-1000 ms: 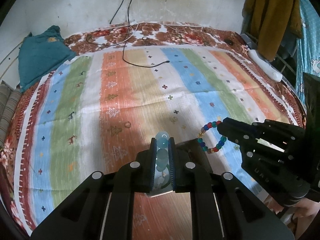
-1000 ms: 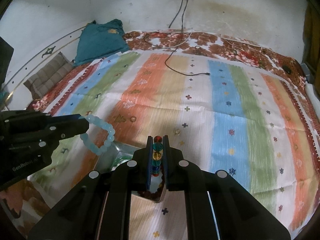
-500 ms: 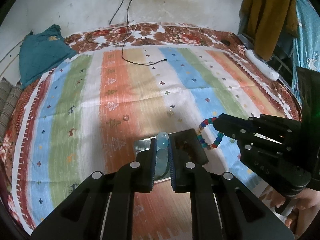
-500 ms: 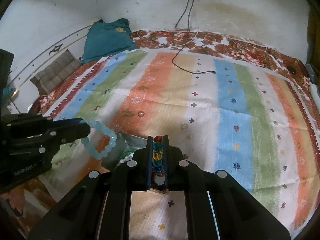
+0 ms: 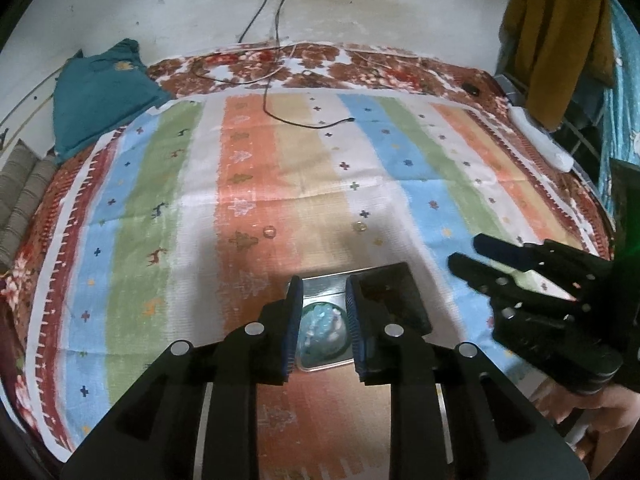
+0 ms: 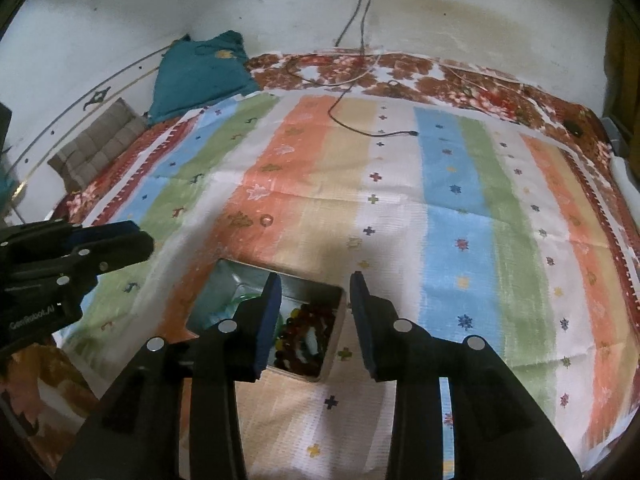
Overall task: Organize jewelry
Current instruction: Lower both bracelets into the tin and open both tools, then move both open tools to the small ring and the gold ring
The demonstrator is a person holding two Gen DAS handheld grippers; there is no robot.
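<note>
A metal tray [image 5: 320, 280] lies on the striped cloth near its front edge; it also shows in the right wrist view [image 6: 334, 292]. A pale blue bead bracelet [image 5: 322, 330] lies in its left part, between the open fingers of my left gripper [image 5: 322, 292]. A multicoloured bead bracelet [image 6: 308, 332] lies in the tray's right part, just below my open right gripper [image 6: 316, 284]. Two small rings [image 5: 269, 233] [image 5: 361, 226] lie on the cloth beyond the tray. The right gripper shows at the right of the left wrist view [image 5: 468, 252]. The left gripper shows at the left of the right wrist view [image 6: 140, 240].
A black charging cable [image 5: 304, 120] runs from the wall socket onto the cloth. A teal pillow [image 5: 100, 92] and a folded grey mat [image 5: 24, 200] lie at the far left. A white power strip [image 5: 540, 144] and hanging clothes [image 5: 560, 32] are at the right.
Both grippers have opened and let go of their bracelets, which now lie in the tray. Both grippers have drawn back a little.
</note>
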